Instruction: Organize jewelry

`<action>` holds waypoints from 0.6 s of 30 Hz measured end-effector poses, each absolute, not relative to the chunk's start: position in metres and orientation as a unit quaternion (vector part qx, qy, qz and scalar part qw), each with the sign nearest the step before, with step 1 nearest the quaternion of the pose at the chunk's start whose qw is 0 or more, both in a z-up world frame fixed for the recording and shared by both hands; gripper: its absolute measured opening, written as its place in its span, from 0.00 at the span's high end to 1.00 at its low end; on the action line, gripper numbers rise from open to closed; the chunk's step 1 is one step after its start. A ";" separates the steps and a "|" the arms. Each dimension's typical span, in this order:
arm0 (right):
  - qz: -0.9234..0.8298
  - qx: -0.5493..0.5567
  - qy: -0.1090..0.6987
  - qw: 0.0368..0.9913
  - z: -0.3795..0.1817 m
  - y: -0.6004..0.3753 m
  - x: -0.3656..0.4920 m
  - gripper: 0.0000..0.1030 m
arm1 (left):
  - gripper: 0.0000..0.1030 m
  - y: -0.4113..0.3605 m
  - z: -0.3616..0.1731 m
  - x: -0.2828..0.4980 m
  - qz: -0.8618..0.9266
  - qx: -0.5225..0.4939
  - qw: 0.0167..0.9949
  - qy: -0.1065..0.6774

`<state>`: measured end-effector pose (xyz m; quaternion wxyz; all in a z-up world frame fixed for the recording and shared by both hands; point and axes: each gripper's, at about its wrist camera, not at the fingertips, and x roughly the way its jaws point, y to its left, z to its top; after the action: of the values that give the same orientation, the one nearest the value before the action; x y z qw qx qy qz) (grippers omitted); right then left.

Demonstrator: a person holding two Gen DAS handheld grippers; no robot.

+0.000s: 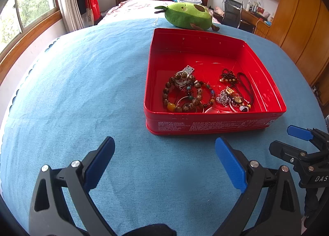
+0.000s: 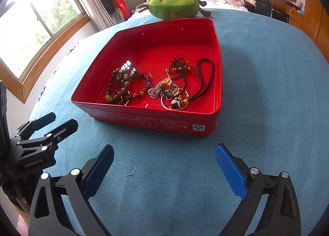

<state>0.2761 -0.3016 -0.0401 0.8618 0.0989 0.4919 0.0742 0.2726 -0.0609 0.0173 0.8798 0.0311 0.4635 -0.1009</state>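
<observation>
A red tin box [image 1: 205,125] [image 2: 144,120] sits on the blue cloth. Inside lie a brown bead bracelet [image 1: 181,92] [image 2: 118,88], a silver watch [image 1: 186,73] [image 2: 128,66], a dark bead strand [image 1: 228,75] [image 2: 180,65], a sparkly gold pendant cluster [image 1: 228,96] [image 2: 166,89] and a dark cord with a striped bead [image 1: 246,90] [image 2: 202,77]. My left gripper [image 1: 164,153] stands open over the cloth, short of the box's near left corner, holding nothing. My right gripper [image 2: 164,162] is open too, empty, in front of the box's near wall.
The blue cloth [image 1: 82,92] [image 2: 267,92] covers a round-looking table. A green avocado plush [image 1: 187,16] [image 2: 174,4] lies just behind the box. A bed, a window, a desk with a chair and wooden wardrobes stand farther back.
</observation>
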 end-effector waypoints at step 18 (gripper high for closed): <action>0.073 0.099 0.494 0.861 -0.041 -0.301 0.276 0.04 | 0.06 -0.061 0.017 0.275 -0.108 0.027 0.879 0.463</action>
<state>0.2763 -0.3014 -0.0407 0.8609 0.0986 0.4936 0.0733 0.2748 -0.0605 0.0168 0.8791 0.0268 0.4634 -0.1084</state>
